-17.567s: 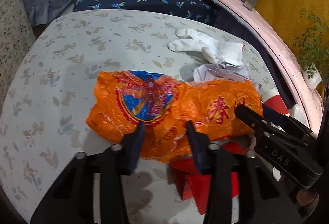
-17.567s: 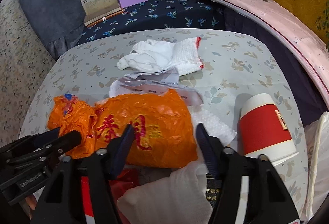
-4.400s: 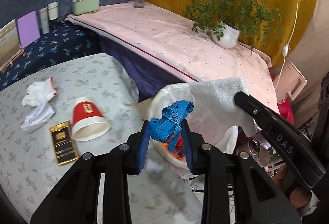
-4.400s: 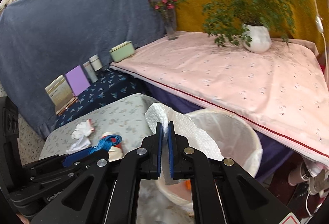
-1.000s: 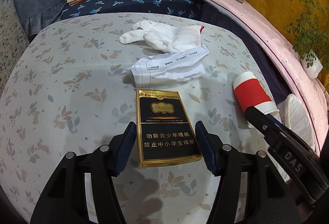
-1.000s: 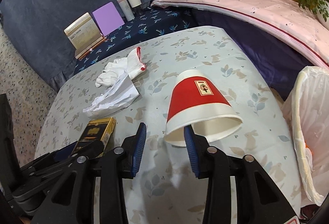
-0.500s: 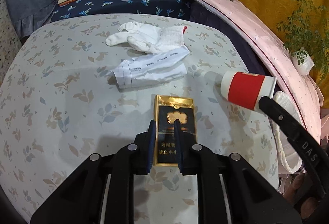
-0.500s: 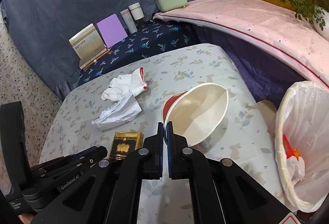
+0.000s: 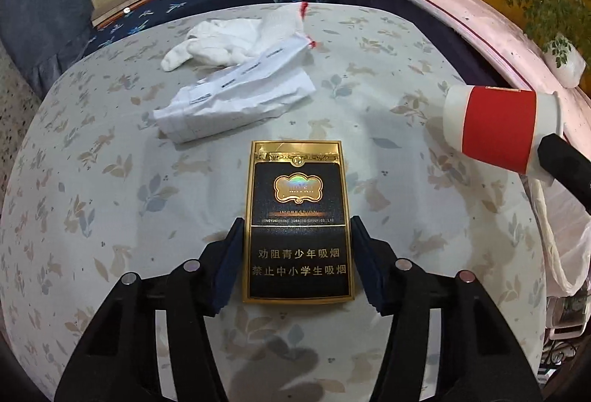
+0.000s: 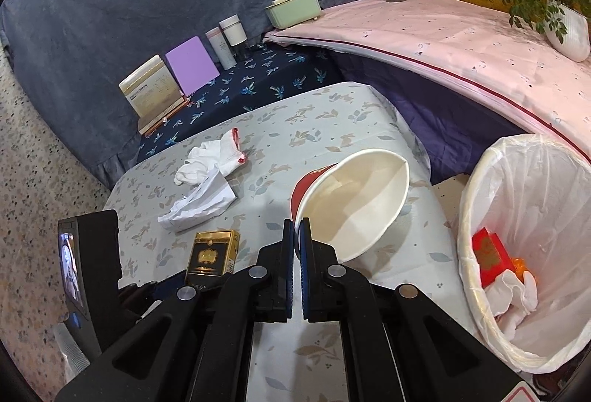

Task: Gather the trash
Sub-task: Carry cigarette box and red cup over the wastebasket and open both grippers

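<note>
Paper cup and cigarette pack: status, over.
Right gripper shut on paper cup rim, cup lifted. Left gripper opening, astride cigarette pack on table. Trash bin beside table, path clear.

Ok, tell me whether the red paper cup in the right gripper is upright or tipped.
Tipped. The red paper cup lies on its side in the air, mouth facing the camera and showing an empty inside; the right gripper pinches its rim.

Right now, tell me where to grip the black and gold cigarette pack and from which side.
Grip the black and gold cigarette pack across its two long edges, coming down from above at its near end. It lies flat on the floral tablecloth, and the opening left gripper already straddles that narrow width.
</note>
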Action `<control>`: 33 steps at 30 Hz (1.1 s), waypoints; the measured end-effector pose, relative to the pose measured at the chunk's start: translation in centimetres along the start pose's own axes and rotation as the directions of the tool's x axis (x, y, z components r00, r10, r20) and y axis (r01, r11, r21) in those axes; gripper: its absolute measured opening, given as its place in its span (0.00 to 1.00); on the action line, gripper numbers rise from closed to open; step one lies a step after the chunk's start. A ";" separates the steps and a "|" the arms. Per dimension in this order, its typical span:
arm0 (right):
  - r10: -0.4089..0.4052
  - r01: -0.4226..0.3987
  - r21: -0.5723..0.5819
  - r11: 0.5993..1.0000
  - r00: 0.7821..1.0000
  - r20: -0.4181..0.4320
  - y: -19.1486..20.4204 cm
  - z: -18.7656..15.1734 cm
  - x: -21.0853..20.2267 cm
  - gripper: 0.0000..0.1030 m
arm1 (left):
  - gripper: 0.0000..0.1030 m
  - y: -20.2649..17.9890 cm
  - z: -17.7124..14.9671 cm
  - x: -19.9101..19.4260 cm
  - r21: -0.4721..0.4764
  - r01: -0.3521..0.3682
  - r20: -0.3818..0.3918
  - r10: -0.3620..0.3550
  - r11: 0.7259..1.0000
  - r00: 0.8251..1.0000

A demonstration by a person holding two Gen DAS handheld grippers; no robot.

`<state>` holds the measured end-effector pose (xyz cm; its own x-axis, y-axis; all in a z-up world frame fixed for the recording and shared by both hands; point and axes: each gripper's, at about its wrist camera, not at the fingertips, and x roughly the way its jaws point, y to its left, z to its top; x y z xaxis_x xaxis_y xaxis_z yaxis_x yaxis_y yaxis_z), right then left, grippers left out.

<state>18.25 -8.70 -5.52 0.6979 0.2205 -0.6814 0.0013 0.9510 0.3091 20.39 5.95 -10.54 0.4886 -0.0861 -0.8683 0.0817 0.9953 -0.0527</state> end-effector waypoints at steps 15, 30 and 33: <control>-0.056 0.049 0.063 0.997 0.992 0.110 -5.4 1.9 -5.2 0.03 | 0.52 -7.5 2.7 -4.8 0.076 0.131 0.094 -0.138 0.988 0.986; -0.190 0.157 0.195 0.968 0.968 0.162 -14.3 1.8 -10.4 0.04 | 0.52 -19.3 2.6 -6.5 0.250 0.269 0.067 -0.293 0.930 0.954; -0.205 0.169 0.209 0.963 0.965 0.166 -15.1 1.6 -11.0 0.04 | 0.52 -20.7 2.2 -6.3 0.271 0.293 0.047 -0.317 0.917 0.947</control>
<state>11.76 -25.86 -1.63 0.7919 -0.0180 -0.6105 0.2682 0.9082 0.3212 17.56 -14.16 -2.86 0.4778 -0.3990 -0.7826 0.4532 0.8751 -0.1694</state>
